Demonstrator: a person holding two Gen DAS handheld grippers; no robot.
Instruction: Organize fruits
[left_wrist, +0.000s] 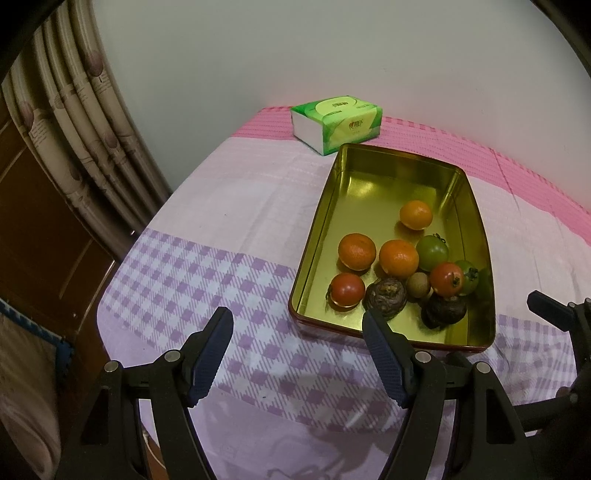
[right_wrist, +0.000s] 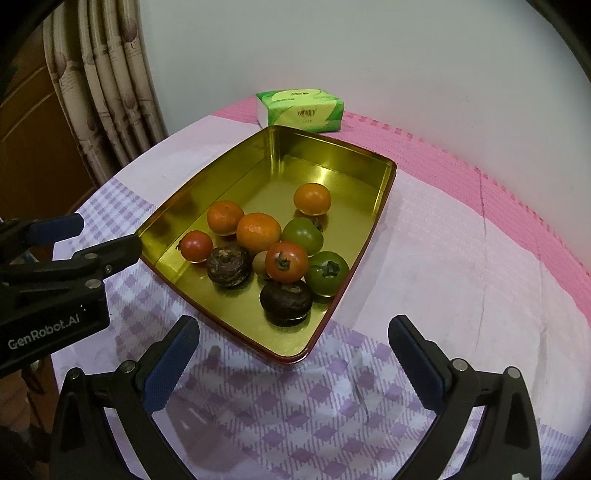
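Both grippers, left (left_wrist: 297, 325) and right (right_wrist: 293, 332), hang spread and empty. Ahead of their fingers, the tin (right_wrist: 207, 199) holds the fruits (right_wrist: 258, 232).

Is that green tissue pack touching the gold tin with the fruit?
Cannot tell. In both wrist views the tissue pack sits right behind the tin's far corner, whose rim overlaps the pack's base, so neither contact nor a gap shows plainly.

Oranges (right_wrist: 258, 232), red and green tomatoes (right_wrist: 286, 262), dark brown fruits (right_wrist: 286, 302) clustered in gold tin (right_wrist: 229, 166)'s near end.
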